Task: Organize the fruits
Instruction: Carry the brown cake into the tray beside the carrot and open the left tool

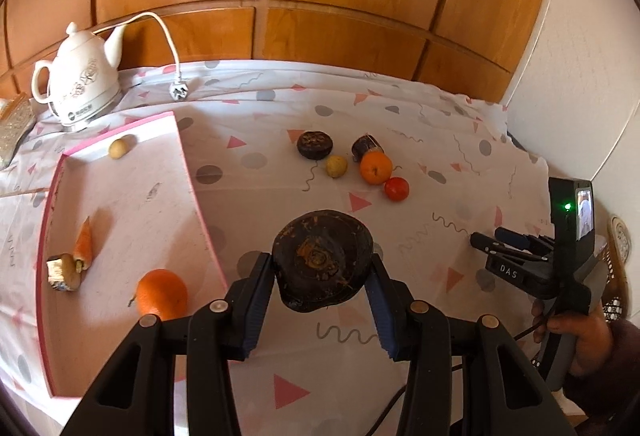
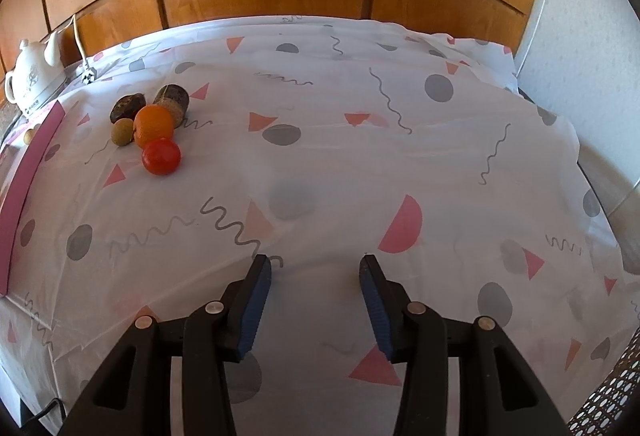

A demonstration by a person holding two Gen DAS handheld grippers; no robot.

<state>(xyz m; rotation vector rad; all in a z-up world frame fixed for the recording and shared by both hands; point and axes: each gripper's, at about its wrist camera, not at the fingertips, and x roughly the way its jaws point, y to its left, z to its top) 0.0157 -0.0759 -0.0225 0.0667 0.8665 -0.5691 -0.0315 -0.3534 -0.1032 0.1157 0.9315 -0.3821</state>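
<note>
Two grippers over a patterned tablecloth (image 2: 360, 156). Left gripper (image 1: 323, 268) clenched on a dark round fruit (image 1: 322, 260), held just right of the pink tray (image 1: 208, 220). Inside the tray: an orange (image 1: 162, 294) near, a carrot piece (image 1: 84, 242), a small yellowish fruit (image 1: 119, 147) far. Right gripper (image 2: 315, 272) released, jaws spread, grasping nothing. Far left of it, clustered together: red tomato (image 2: 161, 155), second orange (image 2: 153, 125), small brownish fruit (image 2: 122, 131), two dark pieces (image 2: 127, 103). White teapot (image 1: 82, 84) at far left.

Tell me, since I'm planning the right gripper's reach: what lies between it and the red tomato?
Only patterned tablecloth lies between the open right gripper and the red tomato; the right wrist view shows that stretch bare of other things.
</note>
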